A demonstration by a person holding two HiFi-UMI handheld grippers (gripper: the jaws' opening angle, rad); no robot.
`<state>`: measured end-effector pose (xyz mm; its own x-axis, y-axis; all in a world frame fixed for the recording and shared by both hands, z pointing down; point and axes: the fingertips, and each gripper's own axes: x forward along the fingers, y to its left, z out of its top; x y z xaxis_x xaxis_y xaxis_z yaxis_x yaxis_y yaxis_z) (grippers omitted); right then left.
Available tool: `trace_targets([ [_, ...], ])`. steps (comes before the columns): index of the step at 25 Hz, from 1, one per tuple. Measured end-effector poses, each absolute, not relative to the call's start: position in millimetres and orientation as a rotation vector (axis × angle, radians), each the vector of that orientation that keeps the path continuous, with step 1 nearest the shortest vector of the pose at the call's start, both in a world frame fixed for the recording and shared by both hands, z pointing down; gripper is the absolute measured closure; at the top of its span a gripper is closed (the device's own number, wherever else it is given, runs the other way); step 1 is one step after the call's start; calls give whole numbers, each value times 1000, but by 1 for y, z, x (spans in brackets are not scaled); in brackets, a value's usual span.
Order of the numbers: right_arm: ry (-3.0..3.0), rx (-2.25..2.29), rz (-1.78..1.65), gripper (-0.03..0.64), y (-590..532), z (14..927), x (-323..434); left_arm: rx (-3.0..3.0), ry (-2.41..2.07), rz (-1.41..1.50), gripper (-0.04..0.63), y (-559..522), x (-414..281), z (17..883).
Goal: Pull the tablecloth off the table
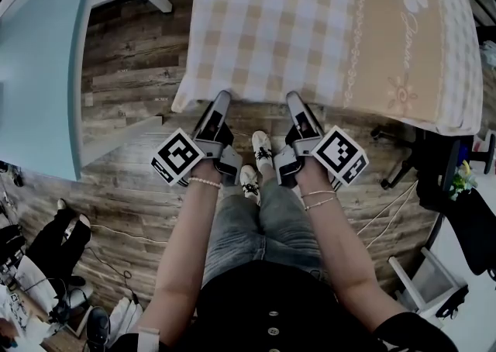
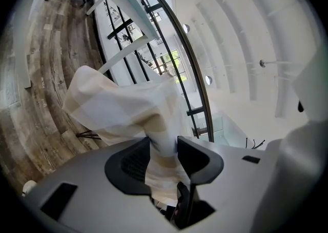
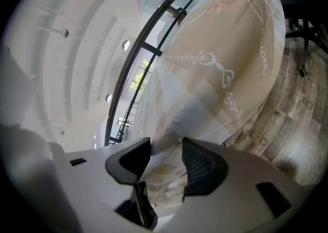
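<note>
The left claw (image 2: 164, 150) and right claw (image 3: 166, 152), side by side, each pinch the near hem of the checked tablecloth (image 1: 310, 25). It stretches straight ahead, so the pull likely runs back toward the person.

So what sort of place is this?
Likely a workspace or lab, not a home: cables trail over the plank floor, an office chair stands by the tablecloth, and the ceiling is high, white.

One tablecloth (image 1: 310, 25), two grippers (image 1: 224, 96) (image 1: 293, 98)
</note>
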<state>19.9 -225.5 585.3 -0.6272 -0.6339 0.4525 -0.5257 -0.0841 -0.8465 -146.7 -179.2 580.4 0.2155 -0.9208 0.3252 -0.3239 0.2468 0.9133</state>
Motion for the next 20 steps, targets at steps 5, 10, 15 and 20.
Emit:
trace_targets([
  [5, 2105, -1315, -1790, 462, -222, 578, 19, 1362, -1315, -604, 458, -179, -143, 575],
  [10, 2185, -1338, -1717, 584, -217, 570, 20, 1446, -1314, -520, 572, -177, -134, 569],
  [15, 2214, -1326, -1707, 589, -214, 564, 20, 1471, -1294, -508, 578, -174, -133, 562],
  [20, 2219, -1336, -1693, 589, -194, 562, 35, 1505, -1282, -475, 578, -152, -118, 557],
])
